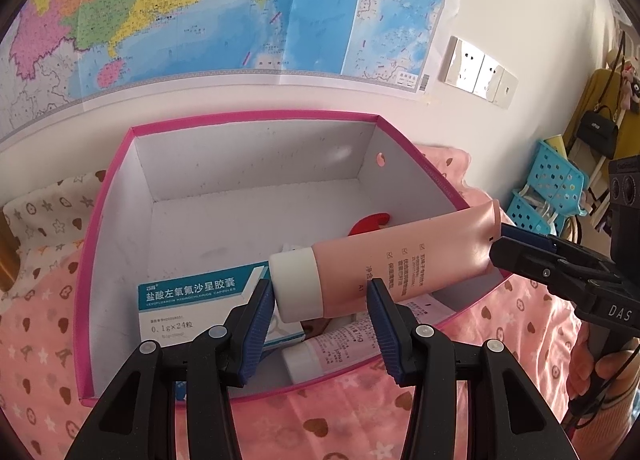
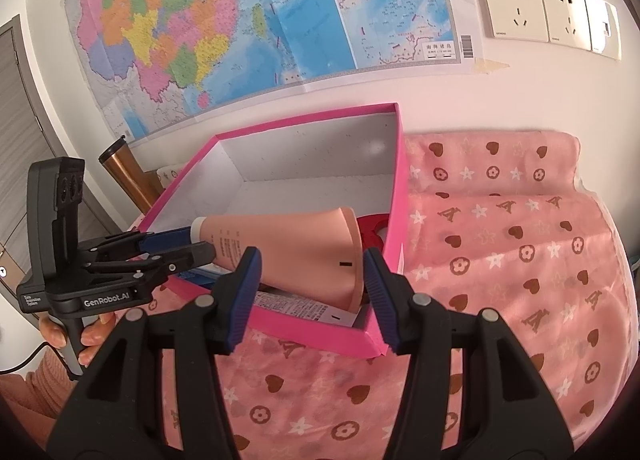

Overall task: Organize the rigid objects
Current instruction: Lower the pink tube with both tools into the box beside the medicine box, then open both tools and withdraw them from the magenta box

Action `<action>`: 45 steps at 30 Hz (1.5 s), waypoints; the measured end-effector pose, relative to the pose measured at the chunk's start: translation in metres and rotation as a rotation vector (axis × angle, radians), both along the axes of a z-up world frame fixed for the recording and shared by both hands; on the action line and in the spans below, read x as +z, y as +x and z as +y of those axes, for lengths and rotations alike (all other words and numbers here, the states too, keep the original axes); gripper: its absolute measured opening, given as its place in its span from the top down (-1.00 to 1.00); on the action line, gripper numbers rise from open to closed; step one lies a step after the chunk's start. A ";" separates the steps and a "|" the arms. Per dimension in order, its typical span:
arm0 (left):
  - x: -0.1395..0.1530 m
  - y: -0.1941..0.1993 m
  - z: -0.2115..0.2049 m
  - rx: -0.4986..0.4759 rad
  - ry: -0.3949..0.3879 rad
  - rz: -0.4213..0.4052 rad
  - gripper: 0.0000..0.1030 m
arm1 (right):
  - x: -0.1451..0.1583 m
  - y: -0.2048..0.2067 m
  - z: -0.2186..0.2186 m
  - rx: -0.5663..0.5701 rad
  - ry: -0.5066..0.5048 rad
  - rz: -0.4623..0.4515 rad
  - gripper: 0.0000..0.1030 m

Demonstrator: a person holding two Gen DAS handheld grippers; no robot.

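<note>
Two grippers: both grip one pink tube (image 1: 400, 256) above the box.
Left gripper (image 1: 322, 300): clamps cap end.
Right gripper (image 2: 312, 284): clamps flat tail.
Pink box (image 2: 320, 324): far half bare; medicine carton (image 1: 192, 300), second tube (image 1: 332, 348), red piece (image 1: 370, 222) near front.

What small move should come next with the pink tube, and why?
Probably lower the pink tube into the pink box: the left hand-held gripper and right hand-held gripper both hold it above the rim, and the floor behind the medicine carton looks bare.
</note>
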State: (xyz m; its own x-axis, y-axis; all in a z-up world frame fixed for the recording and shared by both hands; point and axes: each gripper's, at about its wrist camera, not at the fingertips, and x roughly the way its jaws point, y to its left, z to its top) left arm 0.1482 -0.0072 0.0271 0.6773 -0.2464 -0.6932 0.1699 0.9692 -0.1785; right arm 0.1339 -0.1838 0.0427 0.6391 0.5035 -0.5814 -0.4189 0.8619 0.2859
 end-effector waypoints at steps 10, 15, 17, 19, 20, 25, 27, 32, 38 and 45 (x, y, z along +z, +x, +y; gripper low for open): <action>-0.005 0.004 0.001 0.004 0.000 0.015 0.06 | -0.001 0.001 0.003 -0.001 -0.008 0.012 -0.08; -0.007 0.006 -0.001 -0.010 -0.007 0.022 0.11 | -0.001 0.002 0.003 0.004 -0.005 0.014 -0.07; -0.006 0.004 -0.005 -0.023 0.000 0.012 0.11 | -0.002 0.002 0.007 0.017 -0.004 0.019 -0.07; -0.005 0.003 -0.011 -0.034 0.013 0.004 0.11 | -0.003 0.003 0.011 0.030 -0.008 0.015 -0.07; -0.005 0.003 -0.013 -0.037 0.016 0.003 0.11 | -0.003 0.002 0.013 0.037 -0.009 0.013 -0.07; -0.004 0.002 -0.016 -0.042 0.026 -0.004 0.11 | -0.002 0.001 0.016 0.039 -0.012 0.008 -0.07; -0.004 0.000 -0.015 -0.043 0.028 -0.010 0.11 | -0.003 0.001 0.014 0.033 -0.011 0.011 -0.07; 0.001 -0.012 -0.016 -0.037 0.045 -0.048 0.05 | -0.004 -0.005 0.010 0.023 -0.006 0.004 -0.07; 0.009 -0.033 -0.019 -0.020 0.070 -0.106 -0.29 | -0.001 -0.025 0.013 0.015 -0.021 -0.054 -0.09; 0.014 -0.063 -0.011 0.022 0.073 -0.160 -0.64 | -0.003 -0.053 0.017 -0.011 -0.041 -0.122 -0.41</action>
